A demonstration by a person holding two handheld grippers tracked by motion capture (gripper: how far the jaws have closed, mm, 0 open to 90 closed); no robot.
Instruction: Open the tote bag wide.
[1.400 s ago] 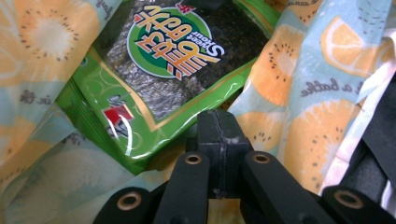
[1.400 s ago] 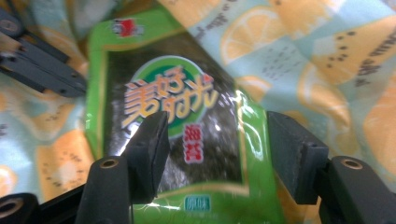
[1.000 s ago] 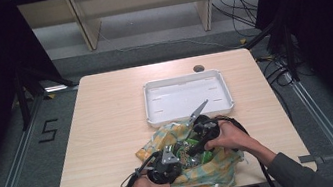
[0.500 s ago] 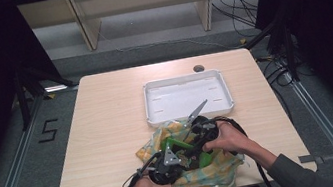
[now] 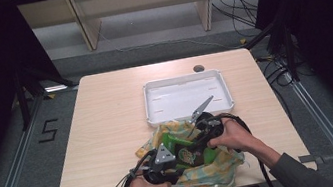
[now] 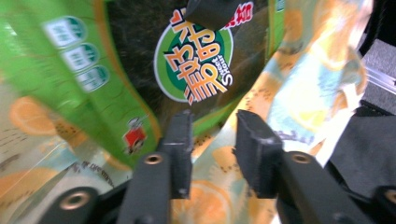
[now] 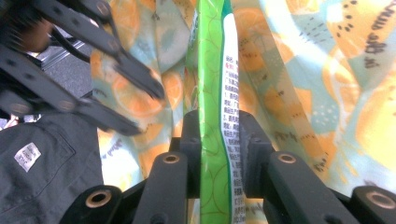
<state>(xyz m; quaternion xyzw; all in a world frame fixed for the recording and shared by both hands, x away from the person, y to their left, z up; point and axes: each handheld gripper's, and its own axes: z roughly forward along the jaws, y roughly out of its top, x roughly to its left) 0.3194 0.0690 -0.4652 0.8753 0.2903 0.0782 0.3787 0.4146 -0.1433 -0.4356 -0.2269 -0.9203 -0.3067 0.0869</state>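
Note:
A green snack packet [image 5: 183,150] lies half out of a fruit-print bag [image 5: 220,171] at the table's front edge. My right gripper [image 5: 197,144] is shut on the packet's edge [image 7: 215,93], with the jaws tight on both sides [image 7: 218,135]. My left gripper [image 5: 179,167] sits at the bag's left side. Its jaws stand open [image 6: 214,140] over the bag's printed edge [image 6: 299,93], just below the packet's round label [image 6: 196,60]. From the right gripper view, the left gripper [image 7: 144,109] shows spread jaws against the bag [image 7: 327,93].
A white tray [image 5: 149,106] stands just behind the bag, right of the table's middle. The wooden table [image 5: 108,123] has bare room on its left half. The person's dark clothing [image 7: 46,154] lies below the front edge. Cables trail from both grippers.
My left gripper has shifted slightly left and nearer the front edge. The right gripper keeps its hold on the packet in about the same place.

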